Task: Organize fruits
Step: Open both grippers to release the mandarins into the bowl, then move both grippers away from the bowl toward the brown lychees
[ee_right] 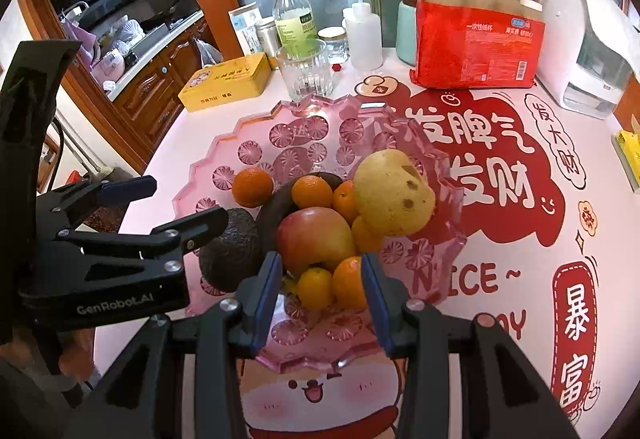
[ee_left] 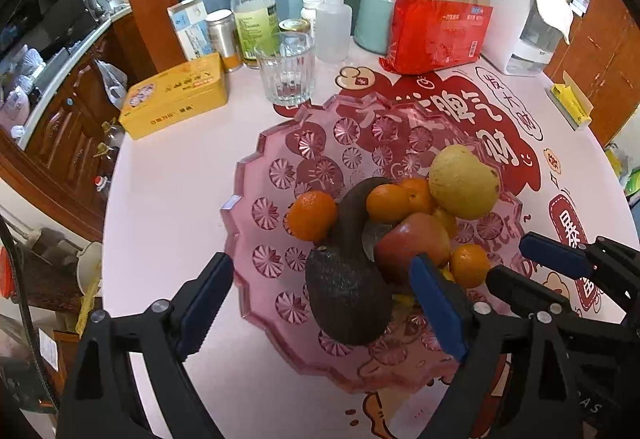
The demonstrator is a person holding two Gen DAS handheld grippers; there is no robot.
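A pink glass fruit plate [ee_left: 256, 175] [ee_right: 224, 151] on the table holds a dark avocado [ee_left: 346, 299] [ee_right: 234, 255], a red apple [ee_left: 414, 243] [ee_right: 316, 239], a yellow pear [ee_left: 464, 183] [ee_right: 394, 195], several oranges [ee_left: 312, 215] [ee_right: 253, 187] and a dark banana-like fruit [ee_left: 356, 215]. My left gripper [ee_left: 320, 303] is open, its fingers either side of the avocado, not touching it. My right gripper [ee_right: 320, 303] is open over the plate's near edge, around two small oranges [ee_right: 316, 287]. The right gripper also shows in the left wrist view [ee_left: 532, 267]; the left gripper shows in the right wrist view [ee_right: 172, 207].
Behind the plate stand a drinking glass [ee_left: 286, 69], a yellow tin [ee_left: 176, 97], bottles [ee_left: 256, 11], a squeeze bottle [ee_left: 334, 25], a teal canister [ee_left: 374, 19], a red cup package [ee_left: 438, 23] and a white appliance [ee_left: 524, 15]. The table edge drops off at left.
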